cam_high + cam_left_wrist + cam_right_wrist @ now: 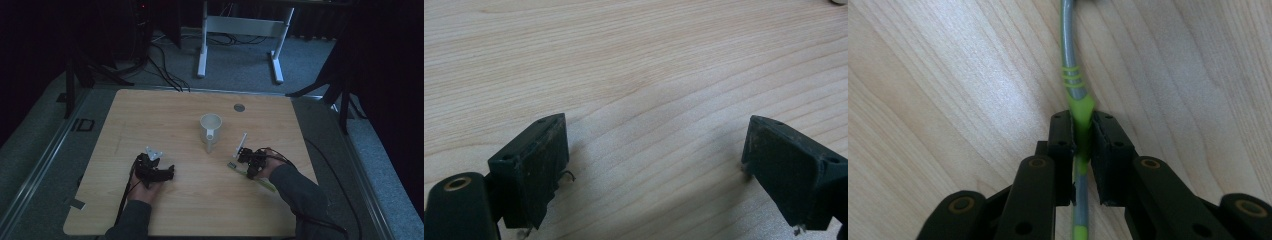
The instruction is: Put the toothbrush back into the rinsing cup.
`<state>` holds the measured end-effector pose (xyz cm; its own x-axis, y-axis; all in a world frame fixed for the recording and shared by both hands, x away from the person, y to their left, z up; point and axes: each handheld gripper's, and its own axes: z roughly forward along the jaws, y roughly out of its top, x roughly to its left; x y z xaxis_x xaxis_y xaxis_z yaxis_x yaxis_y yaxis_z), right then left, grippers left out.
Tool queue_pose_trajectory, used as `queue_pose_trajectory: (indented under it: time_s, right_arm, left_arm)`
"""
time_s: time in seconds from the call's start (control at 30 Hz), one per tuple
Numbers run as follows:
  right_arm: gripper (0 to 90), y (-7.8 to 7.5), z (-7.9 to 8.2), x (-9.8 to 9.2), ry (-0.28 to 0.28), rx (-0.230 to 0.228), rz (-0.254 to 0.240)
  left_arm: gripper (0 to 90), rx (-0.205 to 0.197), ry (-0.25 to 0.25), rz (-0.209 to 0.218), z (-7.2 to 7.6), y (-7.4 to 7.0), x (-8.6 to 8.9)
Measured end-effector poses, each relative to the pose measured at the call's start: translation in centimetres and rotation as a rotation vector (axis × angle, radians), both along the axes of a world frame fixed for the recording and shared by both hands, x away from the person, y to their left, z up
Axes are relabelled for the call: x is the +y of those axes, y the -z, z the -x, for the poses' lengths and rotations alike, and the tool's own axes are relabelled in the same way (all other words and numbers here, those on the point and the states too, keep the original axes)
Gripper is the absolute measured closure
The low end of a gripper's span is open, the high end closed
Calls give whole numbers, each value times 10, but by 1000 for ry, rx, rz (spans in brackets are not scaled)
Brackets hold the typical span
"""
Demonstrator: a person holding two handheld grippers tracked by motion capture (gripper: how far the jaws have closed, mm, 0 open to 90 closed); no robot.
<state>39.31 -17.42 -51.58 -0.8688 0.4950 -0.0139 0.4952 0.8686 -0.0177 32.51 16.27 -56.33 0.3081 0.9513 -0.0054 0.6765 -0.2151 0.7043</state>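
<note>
High view first: I see the wooden table with a white mug near its middle, my left gripper resting at the near left and my right gripper at the near right, down over a slim green-and-grey utensil lying just right of the mug. Left gripper view: its jaws stand spread wide over bare wood, pinching nothing. Right gripper view: the jaws are pressed in on the utensil's green section, which lies flat on the wood, its grey shaft running away from the jaws. I judge the step in hand is the pickup of that utensil, with the grip just made. My next move calls for a straight lift, keeping the pinch firm, then likely a carry left toward the mug.
</note>
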Motion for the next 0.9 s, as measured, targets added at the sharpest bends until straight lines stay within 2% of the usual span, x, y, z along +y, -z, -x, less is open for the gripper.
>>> queue_pose_trajectory:
  time_s: [0.47, 0.9]
  right_arm:
    - [811, 0, -1, 0, 0, -1, 8]
    - [815, -10, -1, -6, 16, -17, -41]
  left_arm:
    - [119, 1, 0, -1, 0, 0, 0]
    - [119, 0, 0, 0, 0, 0, 0]
